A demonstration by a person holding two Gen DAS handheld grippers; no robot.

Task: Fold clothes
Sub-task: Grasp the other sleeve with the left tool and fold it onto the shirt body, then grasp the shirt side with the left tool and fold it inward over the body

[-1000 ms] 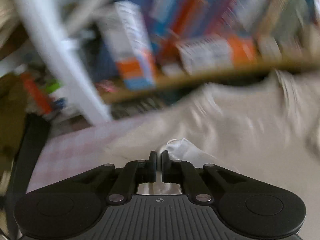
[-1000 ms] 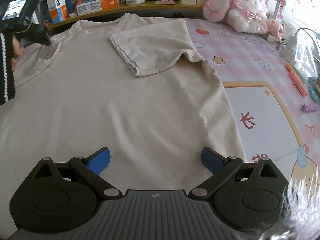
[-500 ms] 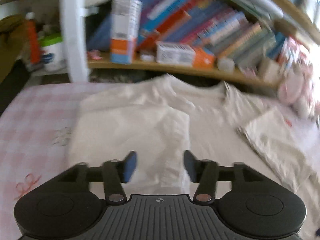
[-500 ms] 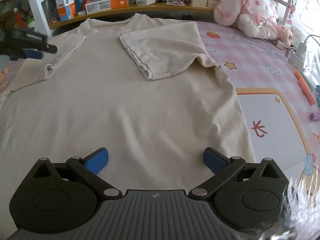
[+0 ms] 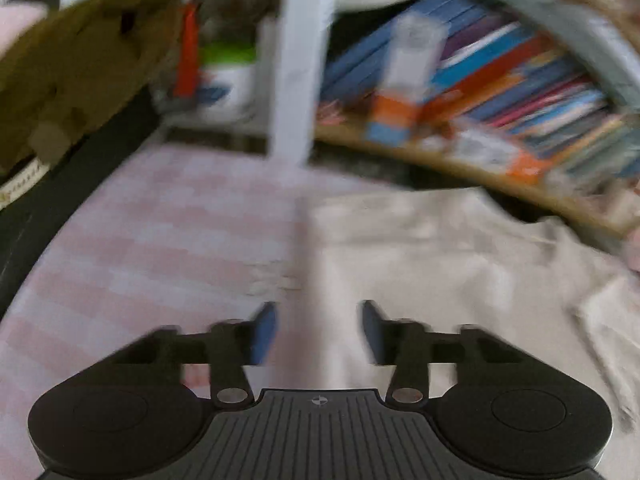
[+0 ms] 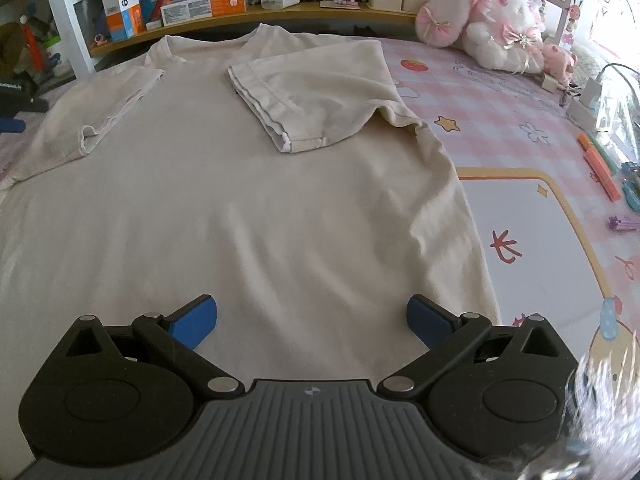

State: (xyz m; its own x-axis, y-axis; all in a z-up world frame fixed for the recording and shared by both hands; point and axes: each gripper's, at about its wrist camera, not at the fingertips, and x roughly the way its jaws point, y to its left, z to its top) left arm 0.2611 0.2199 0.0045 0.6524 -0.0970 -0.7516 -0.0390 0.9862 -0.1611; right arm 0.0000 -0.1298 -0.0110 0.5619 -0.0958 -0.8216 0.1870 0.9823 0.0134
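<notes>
Beige T-shirt (image 6: 240, 208) lies flat, collar toward the bookshelf (image 6: 280, 12).

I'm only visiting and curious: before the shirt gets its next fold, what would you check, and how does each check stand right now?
1. Left sleeve folded onto the shirt: ok.
2. Right sleeve folded in: ok.
3. Left gripper open, holding nothing: ok.
4. Right gripper open over the shirt's lower part: ok.
5. Shirt body smooth: not ok, light wrinkles near the middle.
6. Bottom hem flat: cannot tell, the right gripper hides it.
</notes>
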